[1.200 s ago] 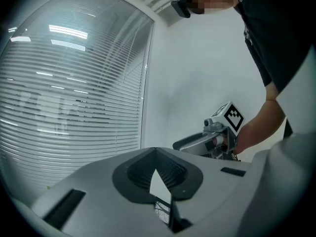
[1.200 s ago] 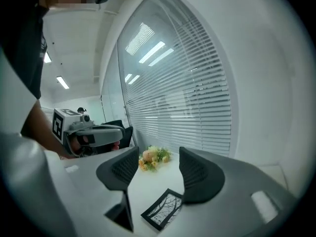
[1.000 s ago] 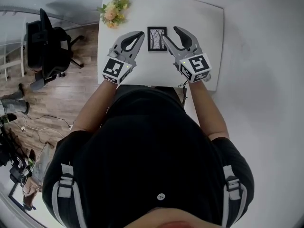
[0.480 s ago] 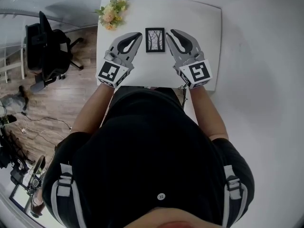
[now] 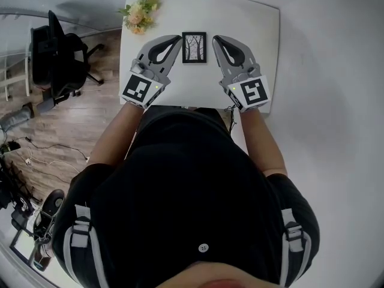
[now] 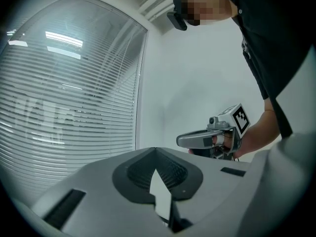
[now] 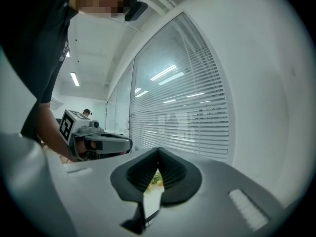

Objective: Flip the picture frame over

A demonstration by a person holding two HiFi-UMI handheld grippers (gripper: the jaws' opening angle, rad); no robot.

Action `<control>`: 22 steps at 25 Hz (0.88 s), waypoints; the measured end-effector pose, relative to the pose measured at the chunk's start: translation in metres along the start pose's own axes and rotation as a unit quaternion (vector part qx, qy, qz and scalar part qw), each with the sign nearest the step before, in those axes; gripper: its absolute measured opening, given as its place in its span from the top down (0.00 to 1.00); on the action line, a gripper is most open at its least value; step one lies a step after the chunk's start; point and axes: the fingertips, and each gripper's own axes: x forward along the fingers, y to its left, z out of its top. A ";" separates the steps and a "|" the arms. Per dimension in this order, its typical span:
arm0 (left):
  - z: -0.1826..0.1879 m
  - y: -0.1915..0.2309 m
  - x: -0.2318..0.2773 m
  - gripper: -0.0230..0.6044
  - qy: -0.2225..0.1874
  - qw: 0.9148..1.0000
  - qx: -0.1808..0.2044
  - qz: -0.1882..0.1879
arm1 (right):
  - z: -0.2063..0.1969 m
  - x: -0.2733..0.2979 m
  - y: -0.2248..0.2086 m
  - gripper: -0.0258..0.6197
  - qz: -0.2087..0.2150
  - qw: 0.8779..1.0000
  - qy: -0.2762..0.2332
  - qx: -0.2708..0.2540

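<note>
"White table: what's over it?"

"Two hand-held tools. On the left gripper the jaws are pressed together, empty. On the right gripper the jaws have just been closing and now meet tip to tip, empty."

"And the picture frame?"

"Flat on the table between both tips, tree picture up. A flower bunch sits at the far left corner."

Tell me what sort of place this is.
Most likely an office: a black swivel chair stands on wood flooring beside the white table, and slatted blinds cover a large glass wall.
</note>
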 end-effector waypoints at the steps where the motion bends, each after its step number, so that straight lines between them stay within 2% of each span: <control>1: -0.001 -0.001 0.000 0.96 -0.001 1.000 -0.002 0.001 | -0.002 -0.001 0.000 0.94 0.000 1.000 0.001 0.002; 8: 0.003 -0.004 0.000 0.96 -0.003 1.000 -0.011 0.005 | -0.008 -0.006 -0.005 0.94 -0.002 1.000 0.003 0.010; 13: -0.001 -0.001 0.000 0.96 0.016 1.000 -0.007 0.012 | -0.007 -0.005 -0.006 0.95 -0.001 1.000 0.002 0.011; 16: 0.002 -0.001 0.000 0.96 0.000 1.000 -0.008 0.010 | -0.007 -0.004 -0.004 0.94 0.002 1.000 0.003 0.010; 22: -0.002 0.001 -0.001 0.96 0.001 1.000 -0.006 0.014 | -0.009 -0.005 -0.004 0.94 0.001 1.000 0.003 0.011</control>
